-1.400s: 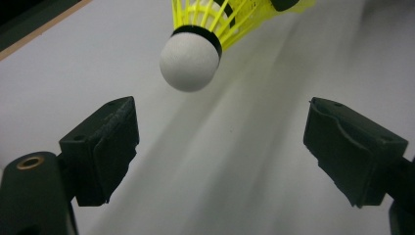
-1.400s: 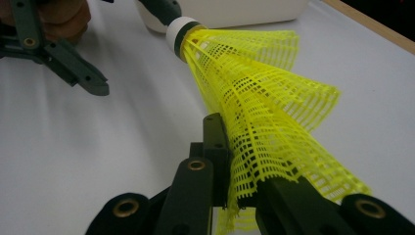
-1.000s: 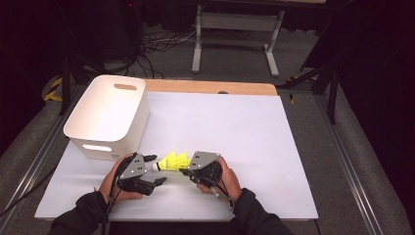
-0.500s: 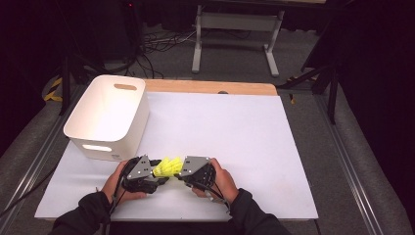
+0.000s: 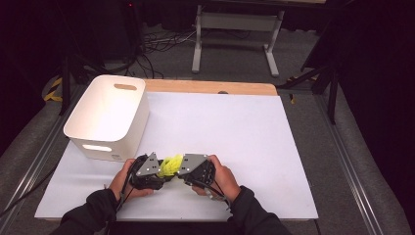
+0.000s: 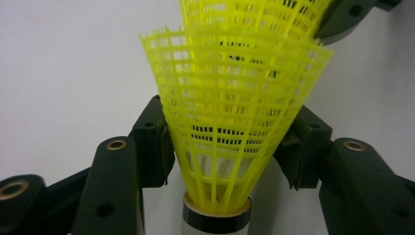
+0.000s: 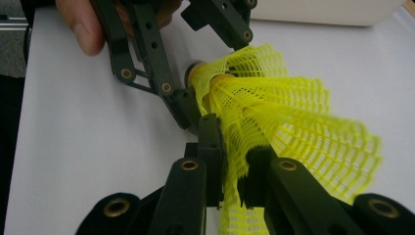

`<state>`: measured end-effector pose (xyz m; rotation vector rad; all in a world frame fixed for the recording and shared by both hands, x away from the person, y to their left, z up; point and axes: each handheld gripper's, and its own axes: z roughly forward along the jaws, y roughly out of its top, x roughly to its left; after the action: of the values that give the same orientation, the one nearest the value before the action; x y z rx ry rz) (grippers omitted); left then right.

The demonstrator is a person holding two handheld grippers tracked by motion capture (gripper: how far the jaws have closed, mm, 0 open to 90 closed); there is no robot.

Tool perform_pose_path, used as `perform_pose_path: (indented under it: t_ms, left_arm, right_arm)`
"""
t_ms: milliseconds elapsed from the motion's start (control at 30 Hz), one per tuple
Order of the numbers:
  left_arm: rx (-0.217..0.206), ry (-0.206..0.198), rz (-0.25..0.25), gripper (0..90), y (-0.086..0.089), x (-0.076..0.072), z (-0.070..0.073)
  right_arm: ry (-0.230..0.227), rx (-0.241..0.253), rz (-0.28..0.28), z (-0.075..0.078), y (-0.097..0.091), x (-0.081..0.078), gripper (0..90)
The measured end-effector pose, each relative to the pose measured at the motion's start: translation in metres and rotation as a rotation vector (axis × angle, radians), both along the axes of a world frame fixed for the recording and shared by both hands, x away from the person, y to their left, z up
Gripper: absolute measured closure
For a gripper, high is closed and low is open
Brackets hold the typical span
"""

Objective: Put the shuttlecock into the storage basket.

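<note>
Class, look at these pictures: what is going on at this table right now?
A person works two hand-held grippers over yellow plastic shuttlecocks at the near edge of the white table. The right gripper pinches one shuttlecock's mesh skirt. The left gripper, jaws just closing, brackets a second shuttlecock that is nested with the first. A white bin stands to the left.

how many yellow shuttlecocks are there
2, nested: one shuttlecock between the left gripper jaws, which have just been closing; the other shuttlecock pinched in the right gripper.
</note>
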<state>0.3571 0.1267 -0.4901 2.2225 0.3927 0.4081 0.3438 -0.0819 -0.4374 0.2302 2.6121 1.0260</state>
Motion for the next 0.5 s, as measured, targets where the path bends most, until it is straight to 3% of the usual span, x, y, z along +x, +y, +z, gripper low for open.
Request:
perform_pose_path:
  t_ms: [200,300,500]
  left_arm:
    - [-0.018,-0.017,0.004,46.6,-0.006,0.000,0.002]
    - [-0.024,-0.047,0.002,47.2,-0.007,0.000,0.004]
    - [-0.095,-0.066,0.016,50.1,-0.001,-0.001,0.007]
  right_arm:
    - [0.018,0.021,0.009,0.010,0.000,0.001,79.0]
    - [0.023,0.023,0.024,0.015,0.003,-0.001,75.2]
    - [-0.002,0.024,0.019,0.023,0.009,-0.005,64.1]
